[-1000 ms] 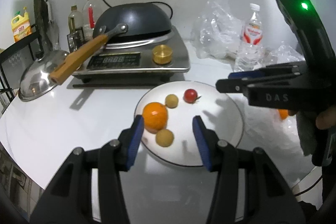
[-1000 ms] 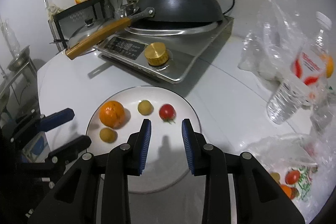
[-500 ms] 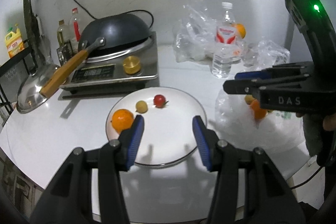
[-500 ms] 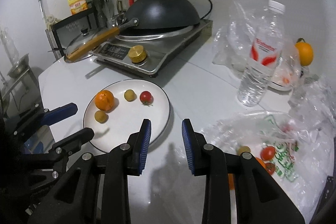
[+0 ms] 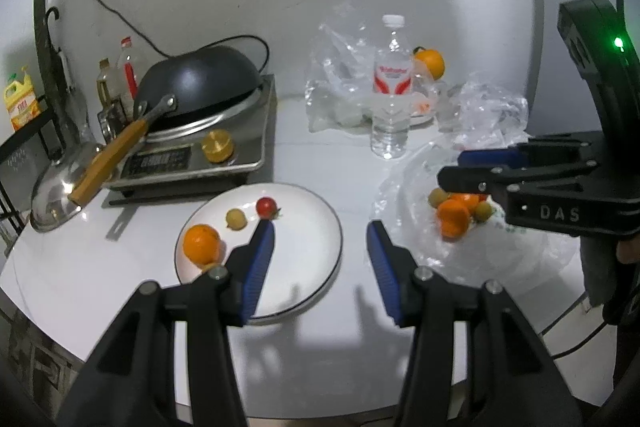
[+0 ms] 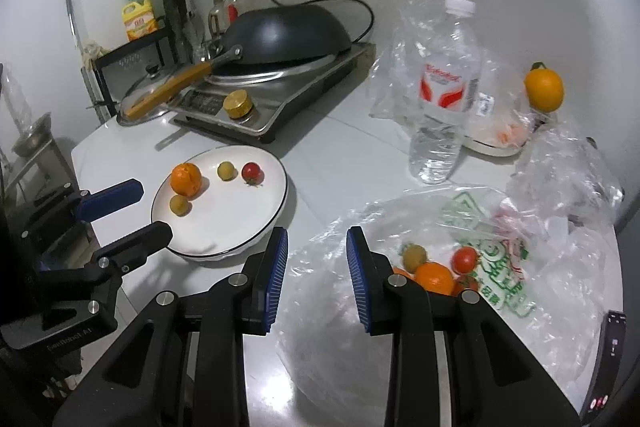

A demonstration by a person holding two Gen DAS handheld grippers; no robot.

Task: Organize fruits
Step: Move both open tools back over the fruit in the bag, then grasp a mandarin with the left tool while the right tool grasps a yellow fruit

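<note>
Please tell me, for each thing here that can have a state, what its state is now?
left claw: open, empty
right claw: open, empty
white plate: holds four fruits
plastic bag: lying open, fruits inside
water bottle: upright, capped
wok: upside down on the cooker

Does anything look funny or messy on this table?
Yes. The black wok sits upside down on the cooker, like a lid. Crumpled plastic bags sprawl around the water bottle, with loose fruit in one.
</note>
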